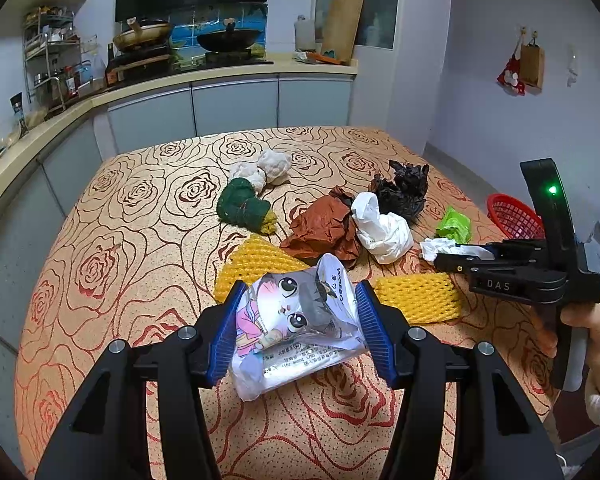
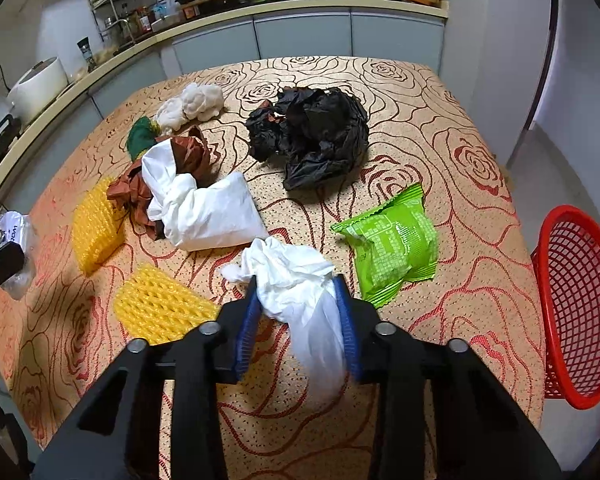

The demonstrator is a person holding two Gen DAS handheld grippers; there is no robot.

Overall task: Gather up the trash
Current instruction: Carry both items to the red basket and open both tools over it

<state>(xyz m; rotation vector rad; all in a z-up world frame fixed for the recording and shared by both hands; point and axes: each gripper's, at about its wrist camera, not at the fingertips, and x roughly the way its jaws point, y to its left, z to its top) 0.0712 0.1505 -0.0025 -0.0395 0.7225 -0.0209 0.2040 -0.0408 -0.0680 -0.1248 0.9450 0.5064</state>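
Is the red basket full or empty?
Empty, as far as shown: only bare mesh shows inside the red basket; its bottom is partly out of view.

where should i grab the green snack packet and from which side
Grip the puffed middle of the green snack packet across its narrow width, coming from above. It lies flat on the table with clear cloth all around, and its crimped ends are thin and likely to slip.
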